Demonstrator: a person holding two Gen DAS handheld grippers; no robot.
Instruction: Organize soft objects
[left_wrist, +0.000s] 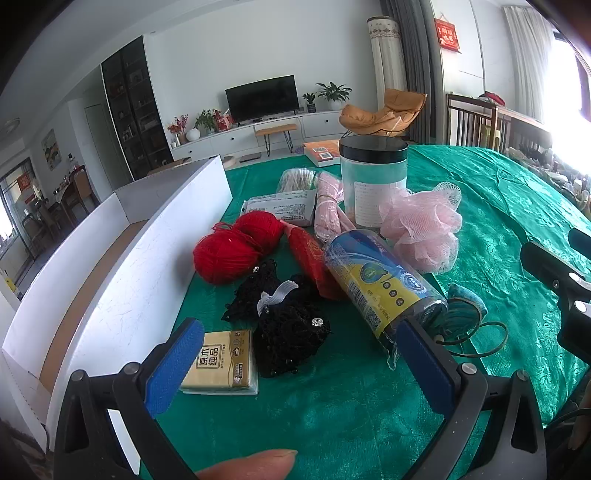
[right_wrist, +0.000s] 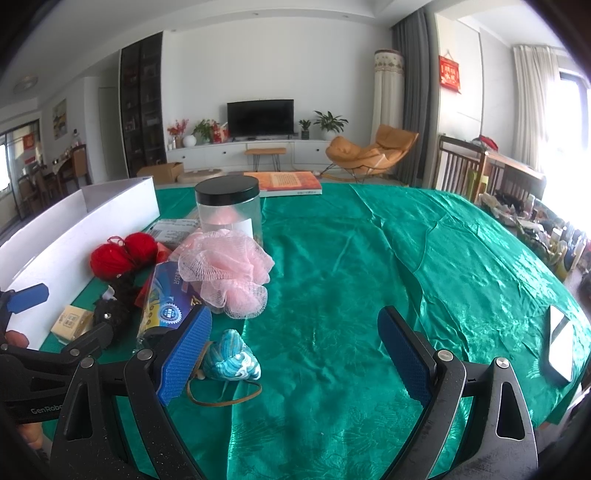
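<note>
Soft things lie in a heap on the green tablecloth (left_wrist: 351, 413): two red yarn balls (left_wrist: 229, 247), black lace fabric (left_wrist: 284, 317), a tissue pack (left_wrist: 221, 362), a pink bath pouf (left_wrist: 424, 229), a blue-yellow wrapped roll (left_wrist: 380, 284) and a blue patterned pouch (right_wrist: 232, 360) with a cord. My left gripper (left_wrist: 299, 363) stands open just in front of the tissue pack and the lace, nothing between its fingers. My right gripper (right_wrist: 295, 354) is open too, over bare cloth to the right of the pouch; its left finger (right_wrist: 184, 354) is beside the pouch.
A white open cardboard box (left_wrist: 122, 258) runs along the table's left side. A clear jar with a black lid (left_wrist: 373, 177) stands behind the heap, beside flat packets (left_wrist: 280, 208). A book (right_wrist: 284, 182) lies at the far edge and a phone (right_wrist: 561, 343) at the right.
</note>
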